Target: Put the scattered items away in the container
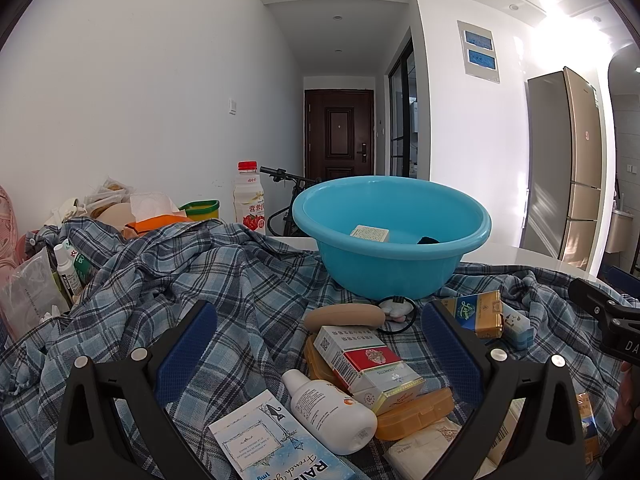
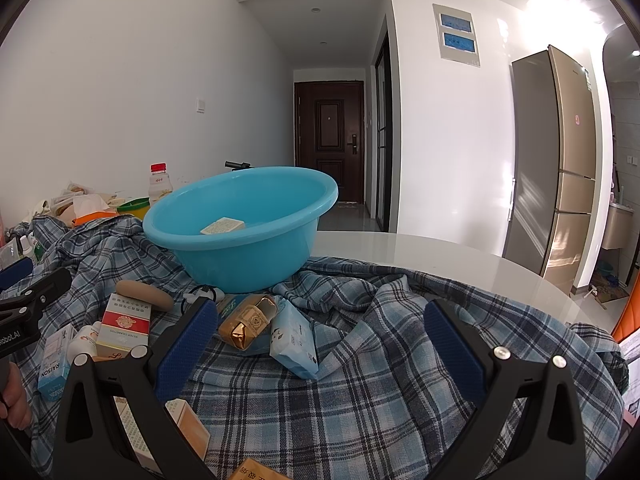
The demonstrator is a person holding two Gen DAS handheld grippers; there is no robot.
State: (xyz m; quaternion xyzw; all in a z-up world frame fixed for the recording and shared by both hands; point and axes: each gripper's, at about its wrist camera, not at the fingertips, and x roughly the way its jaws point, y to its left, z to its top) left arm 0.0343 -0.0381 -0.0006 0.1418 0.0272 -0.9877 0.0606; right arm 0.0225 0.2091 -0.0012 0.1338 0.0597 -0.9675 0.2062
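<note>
A blue basin (image 1: pixel 391 236) is seen standing on a plaid cloth (image 1: pixel 224 280) spread over a white bench (image 2: pixel 460 258). Inside the basin a small pale box (image 1: pixel 369 233) and a dark item (image 1: pixel 428 239) are noted. Left gripper (image 1: pixel 319 344): fingers spread wide, nothing held; between them lie a tan oval case (image 1: pixel 344 317), a red-and-white carton (image 1: pixel 366 364), a white bottle (image 1: pixel 330 414) and an orange case (image 1: pixel 416 410), the carton resting on the orange case. A black hair tie (image 1: pixel 398 314) is seen just in front of the basin, and a pale blue carton (image 1: pixel 276 446) at the near edge. Right gripper (image 2: pixel 320 342): fingers likewise wide apart and empty, hanging over bare cloth. Just beside its left finger (image 2: pixel 188 344) a gold pack (image 2: pixel 248 322) and a tissue pack (image 2: pixel 294 338) are recorded, touching each other. At the far left of the bench a red-capped bottle (image 1: pixel 250 200), a green-rimmed tub (image 1: pixel 202 209) and a tissue box (image 1: pixel 154 216) are noted, well apart from the basin's contents.
</note>
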